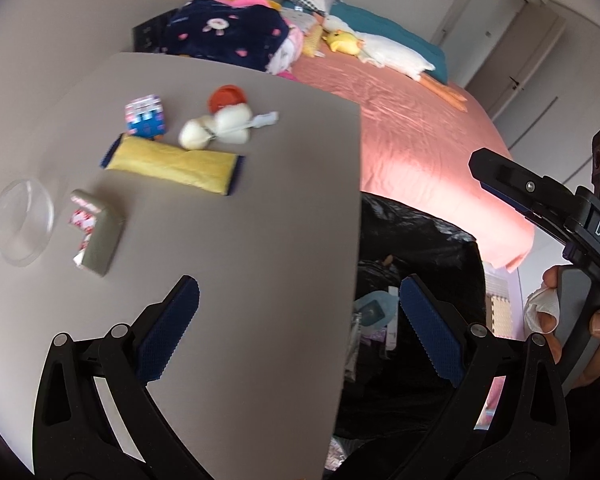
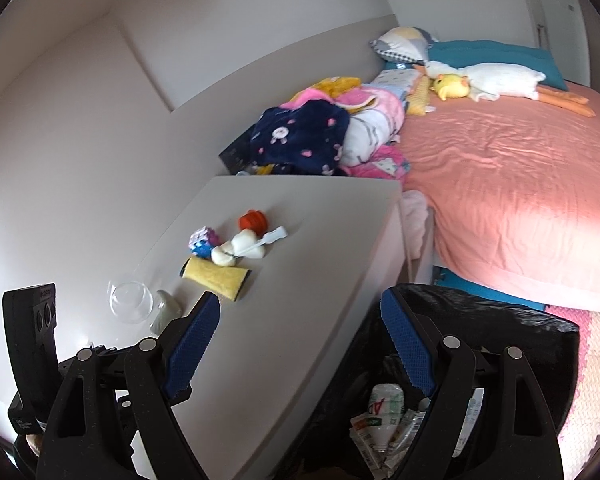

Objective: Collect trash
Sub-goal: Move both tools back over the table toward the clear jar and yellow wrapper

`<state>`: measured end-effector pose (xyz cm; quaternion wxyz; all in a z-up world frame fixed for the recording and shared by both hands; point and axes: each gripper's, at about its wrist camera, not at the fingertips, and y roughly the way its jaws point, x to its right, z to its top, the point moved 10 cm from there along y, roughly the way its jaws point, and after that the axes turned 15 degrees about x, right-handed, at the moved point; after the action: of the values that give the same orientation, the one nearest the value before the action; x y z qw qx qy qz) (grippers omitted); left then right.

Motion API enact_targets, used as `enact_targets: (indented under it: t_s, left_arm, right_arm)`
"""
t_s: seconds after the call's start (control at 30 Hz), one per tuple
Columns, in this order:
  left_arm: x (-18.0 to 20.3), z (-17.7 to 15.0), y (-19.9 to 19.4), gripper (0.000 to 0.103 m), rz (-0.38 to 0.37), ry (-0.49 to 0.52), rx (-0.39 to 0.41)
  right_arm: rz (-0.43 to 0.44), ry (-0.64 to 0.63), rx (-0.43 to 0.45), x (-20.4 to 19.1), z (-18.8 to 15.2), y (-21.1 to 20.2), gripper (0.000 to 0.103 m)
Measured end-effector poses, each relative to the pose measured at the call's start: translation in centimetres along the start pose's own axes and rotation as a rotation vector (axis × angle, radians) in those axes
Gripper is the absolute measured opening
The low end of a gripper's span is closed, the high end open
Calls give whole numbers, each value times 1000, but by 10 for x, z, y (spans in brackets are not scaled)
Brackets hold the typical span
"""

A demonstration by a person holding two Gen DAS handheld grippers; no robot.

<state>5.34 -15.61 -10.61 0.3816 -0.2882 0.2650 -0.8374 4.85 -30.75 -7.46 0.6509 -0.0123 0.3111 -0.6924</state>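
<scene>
Left gripper (image 1: 299, 330) and right gripper (image 2: 300, 346) jaws apart, empty; yellow wrapper (image 1: 172, 164) on surface (image 1: 260, 220) ahead, bin bag (image 2: 480, 320) beneath.

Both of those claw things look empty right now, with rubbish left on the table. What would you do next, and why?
Probably move the left gripper forward to the crumpled grey wrapper, the nearest piece on the table. Both it and the right gripper are open and hold nothing, and the black trash bag sits right beside the table edge, so the carry back would be short.
</scene>
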Motion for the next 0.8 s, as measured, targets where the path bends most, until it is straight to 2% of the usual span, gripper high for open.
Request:
enact_targets:
  t_s: [0.8]
  left_arm:
    - [-119, -6, -42, 97, 179, -137, 58]
  right_arm:
    - [138, -111, -125, -94, -32, 69, 83]
